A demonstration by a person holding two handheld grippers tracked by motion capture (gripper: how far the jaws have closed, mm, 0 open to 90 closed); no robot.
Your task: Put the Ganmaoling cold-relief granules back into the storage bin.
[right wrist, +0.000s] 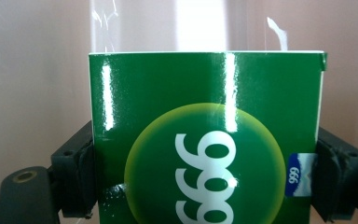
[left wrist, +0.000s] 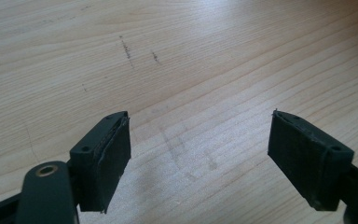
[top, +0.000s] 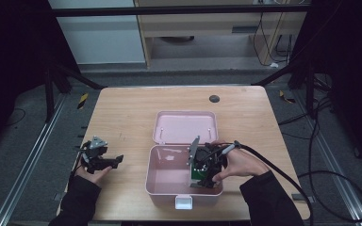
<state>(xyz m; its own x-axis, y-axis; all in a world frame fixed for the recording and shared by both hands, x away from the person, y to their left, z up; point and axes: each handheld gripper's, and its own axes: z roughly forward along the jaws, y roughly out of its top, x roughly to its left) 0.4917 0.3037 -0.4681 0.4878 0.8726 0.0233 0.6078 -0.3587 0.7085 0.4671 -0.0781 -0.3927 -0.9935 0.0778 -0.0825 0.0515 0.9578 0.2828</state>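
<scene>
- Right hand-held gripper: black, two jaws clamped against the two side faces of one green box. The pads press flat on either side, as the right gripper view shows.
- Green box: rectangular carton with a glossy printed face, straight edges and strong light streaks. It carries a lighter green-yellow circle with white numerals and a small blue label at one side edge. In the high view it sits low inside the pink case, at the case's right end, held in the jaws.
- Pink case: one, smooth plastic with rounded corners. Its lid is thrown fully back and lies flat on the desk behind the tray. One white latch sits on the front wall. The pale interior walls surround the box on the far side and at both flanks.
- Left hand-held gripper: black with a grey three-cornered plate on top. Its jaws are spread wide with nothing between them. It is held low over bare desk, well apart from the case on its left.
- Desk: one, light wood laminate with fine grain, a few dark scuff marks and one dark round grommet near the far edge.
- Cable: one black lead trails from the right hand-held gripper across the desk's right side and off the edge.
</scene>
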